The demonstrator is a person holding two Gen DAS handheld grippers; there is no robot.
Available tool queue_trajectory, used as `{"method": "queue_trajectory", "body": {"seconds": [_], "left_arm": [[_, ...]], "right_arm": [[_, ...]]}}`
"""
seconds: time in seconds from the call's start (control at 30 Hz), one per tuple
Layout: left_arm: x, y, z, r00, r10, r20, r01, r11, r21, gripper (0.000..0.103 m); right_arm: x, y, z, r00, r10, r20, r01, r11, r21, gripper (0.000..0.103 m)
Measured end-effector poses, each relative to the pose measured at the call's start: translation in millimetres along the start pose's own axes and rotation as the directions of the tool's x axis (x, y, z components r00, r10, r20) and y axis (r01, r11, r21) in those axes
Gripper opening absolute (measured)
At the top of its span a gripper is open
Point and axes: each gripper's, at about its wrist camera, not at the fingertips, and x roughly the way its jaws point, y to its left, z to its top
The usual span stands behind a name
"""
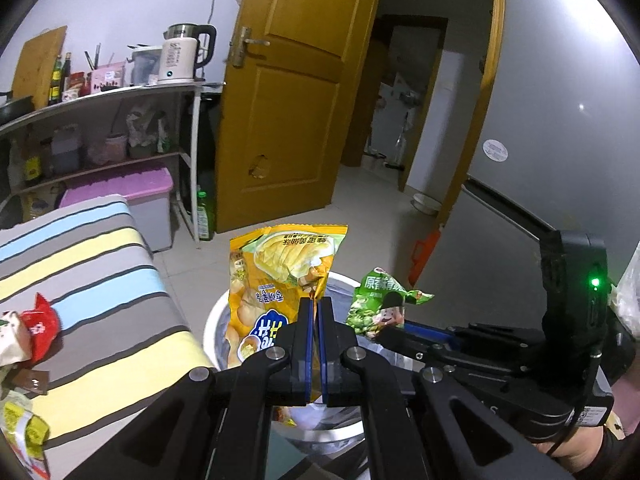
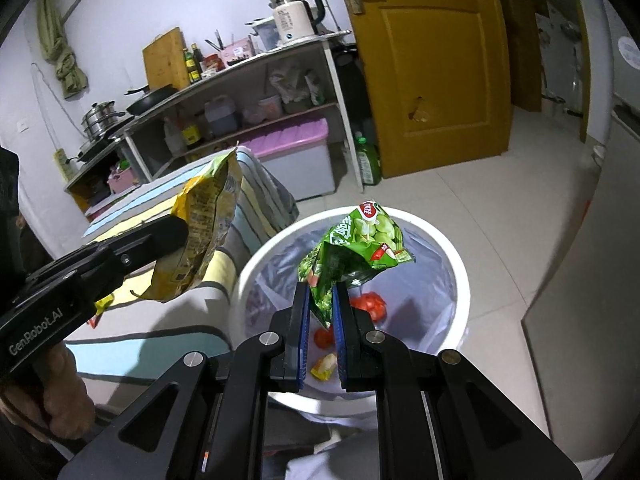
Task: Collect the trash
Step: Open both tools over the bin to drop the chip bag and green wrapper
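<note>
My left fingers (image 1: 316,308) were clamped nearly shut on a crinkled yellow snack bag (image 1: 276,280), held beside the striped mattress (image 1: 100,280). My right fingers (image 2: 320,300) pinched a green pea packet (image 2: 356,248) above the white plastic-lined round bin (image 2: 452,264), with red and yellow scraps (image 2: 368,304) lying inside.

Gleaming: glossy foil yellow snack bag (image 1: 280,280), crinkled green pea packet (image 2: 356,248). Lining smooth white plastic bin (image 2: 460,276): thin translucent film. Showing matt: striped cloth (image 1: 92,280).
</note>
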Motion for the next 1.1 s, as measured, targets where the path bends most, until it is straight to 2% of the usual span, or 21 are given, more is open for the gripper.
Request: {"method": "queue_trajectory", "body": {"seconds": [0.23,0.4,0.5,0.57,0.77,1.1], "left_arm": [[20,5,-3,0.999,-0.016,-0.032,0.016,1.0,-0.009,0.003],[33,15,-8,0.998,0.001,-0.058,-0.003,1.0,-0.029,0.006],[34,17,-9,0.998,0.002,-0.061,-0.004,1.0,-0.031,0.006],[32,18,-9,0.998,-0.001,-0.058,-0.001,1.0,-0.031,0.006],[20,18,-10,0.999,0.008,-0.035,-0.009,0.999,-0.035,0.006],[-25,28,-10,0.998,0.055,0.028,-0.054,0.997,-0.057,0.007]], "right_arm": [[8,-10,1,0.999,-0.031,-0.025,0.031,0.999,0.024,0.013],[13,-12,0,0.998,-0.049,-0.039,0.05,0.998,0.024,0.015],[14,-10,0,0.998,-0.055,-0.041,0.056,0.998,0.023,0.021],[13,-9,1,0.998,-0.057,-0.036,0.057,0.998,0.02,0.026],[5,-3,1,0.998,-0.059,-0.018,0.059,0.998,0.006,0.026],[-18,23,5,0.999,-0.037,0.037,0.038,0.998,-0.049,0.026]]}}
